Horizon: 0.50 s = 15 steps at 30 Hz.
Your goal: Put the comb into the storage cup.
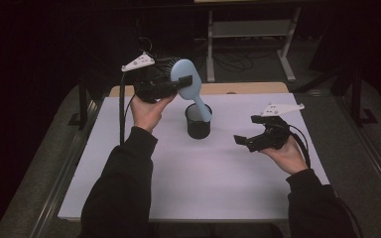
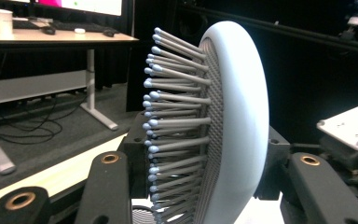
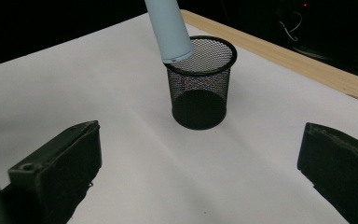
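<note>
Left gripper (image 1: pixel 176 84) clamped on head of pale-blue oval plastic hairbrush w/ grey bristles (image 1: pixel 187 82), jaws pinched in on both sides of head, held up over far-centre of white-covered desk (image 1: pixel 178 183). Brush long axis tilted: head up and toward far-left corner, handle slanting down-right, tip just at far rim of black wire-mesh cylindrical pen cup (image 1: pixel 198 121), apparently at the mouth, not yet bottomed. Cup upright, near far edge, roughly mid-desk. Key relation for next move, as judged: handle end sits directly above cup opening, so straight drop along handle axis likely seats it. Right gripper (image 1: pixel 248 140) wide open, empty, low over desk right of cup, jaws aimed toward it; nearer to cup than left. Left gripper view: bristles (image 2: pixel 177 121) side-on, mesh pad, jaw grip close up. Right gripper view: handle tip (image 3: pixel 170 32) against cup rim (image 3: pixel 200 70), cup interior looks empty.
</note>
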Each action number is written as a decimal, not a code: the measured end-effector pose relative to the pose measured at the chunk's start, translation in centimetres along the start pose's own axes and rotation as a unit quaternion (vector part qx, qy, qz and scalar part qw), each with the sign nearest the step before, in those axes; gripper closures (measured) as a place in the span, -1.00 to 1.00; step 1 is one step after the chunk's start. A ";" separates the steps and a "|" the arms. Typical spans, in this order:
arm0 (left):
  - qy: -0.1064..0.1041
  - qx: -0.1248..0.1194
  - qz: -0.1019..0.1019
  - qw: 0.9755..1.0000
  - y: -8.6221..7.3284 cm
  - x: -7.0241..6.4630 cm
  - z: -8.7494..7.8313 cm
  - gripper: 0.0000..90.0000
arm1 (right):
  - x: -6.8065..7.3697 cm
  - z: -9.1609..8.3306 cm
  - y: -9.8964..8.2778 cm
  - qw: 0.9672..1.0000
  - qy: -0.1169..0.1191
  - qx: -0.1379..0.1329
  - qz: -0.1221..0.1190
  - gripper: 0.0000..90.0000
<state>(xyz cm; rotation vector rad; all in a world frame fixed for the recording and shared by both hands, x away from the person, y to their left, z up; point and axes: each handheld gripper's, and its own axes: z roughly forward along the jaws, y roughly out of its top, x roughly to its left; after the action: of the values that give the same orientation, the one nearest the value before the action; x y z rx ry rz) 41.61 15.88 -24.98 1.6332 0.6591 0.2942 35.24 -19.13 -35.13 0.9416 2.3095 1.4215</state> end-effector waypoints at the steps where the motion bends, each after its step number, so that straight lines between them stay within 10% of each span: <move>1: 0.002 0.000 0.002 1.000 0.0 0.1 0.0 0.16 | 0.0 -0.2 -0.2 1.000 0.001 -0.001 0.000 -1.00; 15: 0.014 -0.013 -0.004 1.000 0.0 1.6 0.1 0.16 | -0.1 -2.0 -2.2 1.000 -0.007 -0.011 0.011 -1.00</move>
<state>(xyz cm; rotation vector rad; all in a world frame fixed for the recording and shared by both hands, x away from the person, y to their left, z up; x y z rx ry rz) 42.91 16.71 -25.27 1.6039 0.6798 0.3190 33.41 -21.26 -36.06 0.9715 2.2762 1.4405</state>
